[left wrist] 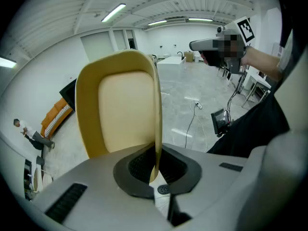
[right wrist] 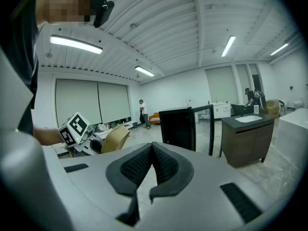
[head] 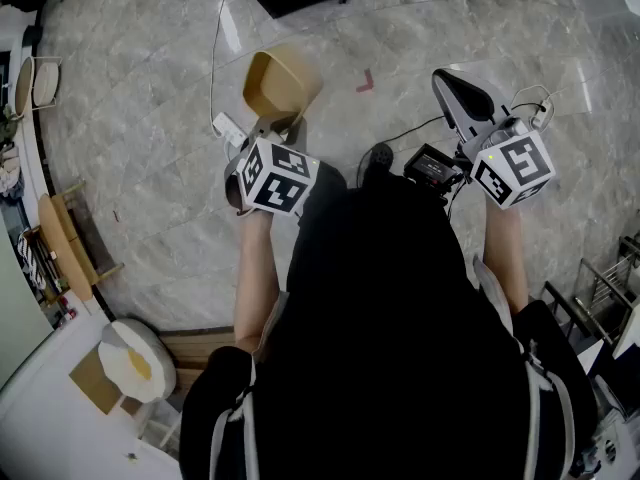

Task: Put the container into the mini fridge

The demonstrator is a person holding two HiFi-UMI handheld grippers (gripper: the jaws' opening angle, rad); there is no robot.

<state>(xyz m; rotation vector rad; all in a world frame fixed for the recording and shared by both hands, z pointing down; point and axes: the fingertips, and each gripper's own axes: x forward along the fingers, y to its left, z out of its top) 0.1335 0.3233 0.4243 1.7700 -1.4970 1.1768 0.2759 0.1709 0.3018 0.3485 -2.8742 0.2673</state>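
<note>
A tan plastic container [head: 281, 83] hangs over the marble floor, open side up in the head view. My left gripper [head: 270, 126] is shut on its rim; in the left gripper view the thin wall of the container [left wrist: 122, 109] runs down between the dark pads [left wrist: 139, 166]. My right gripper [head: 452, 86] is off to the right, held about level, shut with nothing between its pads [right wrist: 139, 165]. The right gripper view shows a black mini fridge [right wrist: 177, 128] ahead with its door [right wrist: 211, 129] swung open, and the container [right wrist: 115, 137] at the left.
A dark wood cabinet with a sink [right wrist: 248, 138] stands right of the fridge. A white power strip [head: 228, 128] and cables [head: 415, 128] lie on the floor, near a red floor mark [head: 365, 80]. A person [right wrist: 143, 113] stands far back.
</note>
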